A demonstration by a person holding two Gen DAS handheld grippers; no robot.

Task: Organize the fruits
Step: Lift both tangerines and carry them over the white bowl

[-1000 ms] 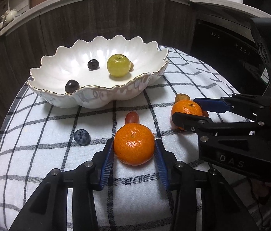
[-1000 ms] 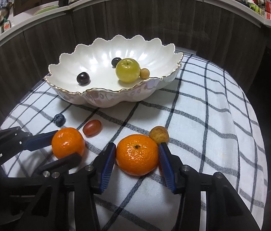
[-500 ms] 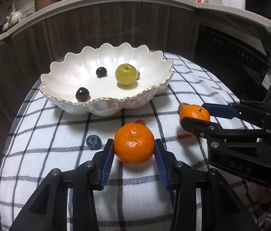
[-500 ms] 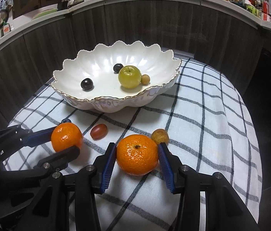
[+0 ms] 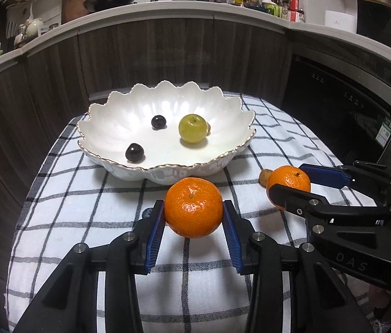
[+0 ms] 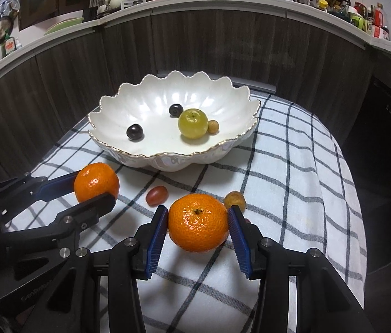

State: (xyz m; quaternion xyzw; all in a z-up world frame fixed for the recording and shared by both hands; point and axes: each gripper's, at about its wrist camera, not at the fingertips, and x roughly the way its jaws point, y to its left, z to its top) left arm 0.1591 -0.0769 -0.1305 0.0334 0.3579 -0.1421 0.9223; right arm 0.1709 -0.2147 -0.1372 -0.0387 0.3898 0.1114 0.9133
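My left gripper (image 5: 194, 222) is shut on an orange mandarin (image 5: 193, 207) and holds it above the checked cloth; it also shows in the right wrist view (image 6: 96, 181). My right gripper (image 6: 197, 229) is shut on a second mandarin (image 6: 198, 222), also lifted, seen in the left wrist view (image 5: 289, 180). Beyond them stands a white scalloped bowl (image 5: 106, 122) holding a green apple (image 5: 193, 127), two dark cherries (image 5: 134, 152) and a small tan fruit (image 6: 213, 126).
On the cloth lie a red grape (image 6: 156, 194), a tan round fruit (image 6: 234, 199) and a blueberry (image 5: 147, 212), partly hidden by my left finger. Dark wooden cabinets curve behind the table, and a black oven (image 5: 334, 111) stands at the right.
Both grippers have risen with their mandarins off the cloth. The bowl now sits lower and farther in both views, and the red grape is hidden behind the left mandarin.
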